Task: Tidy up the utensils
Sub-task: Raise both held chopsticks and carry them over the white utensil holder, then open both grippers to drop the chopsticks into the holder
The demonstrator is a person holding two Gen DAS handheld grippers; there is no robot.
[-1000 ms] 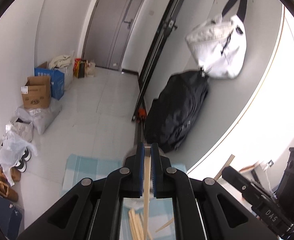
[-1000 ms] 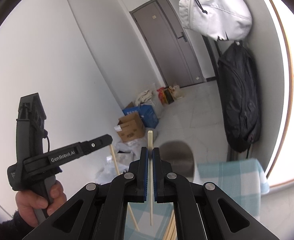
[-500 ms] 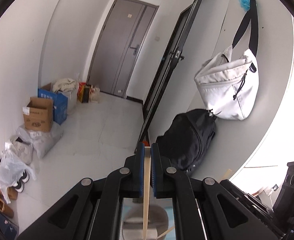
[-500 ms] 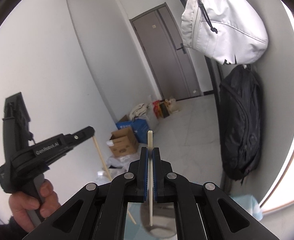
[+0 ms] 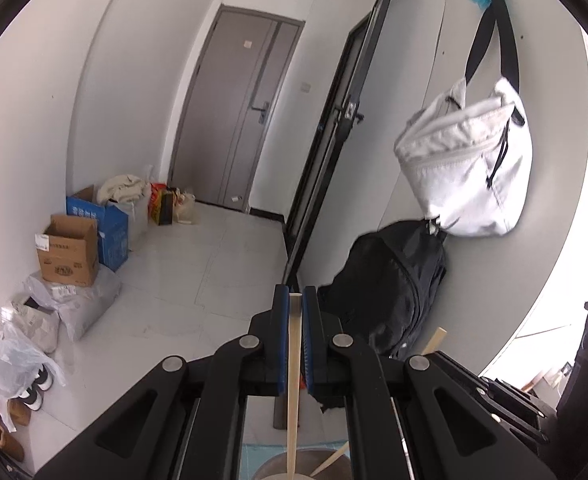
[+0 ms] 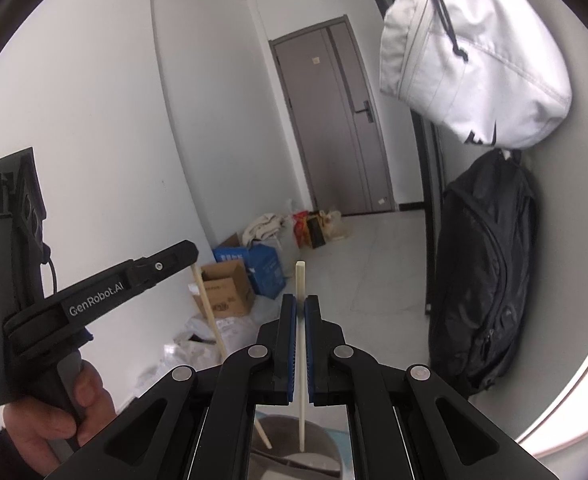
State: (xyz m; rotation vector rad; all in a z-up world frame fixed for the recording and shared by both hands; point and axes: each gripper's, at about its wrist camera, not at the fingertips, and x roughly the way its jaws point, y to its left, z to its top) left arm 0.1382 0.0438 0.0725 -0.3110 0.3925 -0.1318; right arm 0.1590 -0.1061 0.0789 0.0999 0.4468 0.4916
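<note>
My left gripper is shut on a pale wooden chopstick held upright, its lower end over a grey round cup at the bottom edge. My right gripper is shut on a second pale chopstick, also upright, its lower tip over the same grey cup. The left gripper shows in the right wrist view at left, with its chopstick slanting down toward the cup. The right gripper's chopstick shows at right in the left wrist view.
Both cameras look out over a hallway: grey door, cardboard and blue boxes, bags and shoes along the left wall. A black backpack and a white bag hang on the right wall. A light blue cloth lies under the cup.
Both grippers have tilted upward with their chopsticks still held. The cup and blue cloth have slid down to the bottom edge of both views.
</note>
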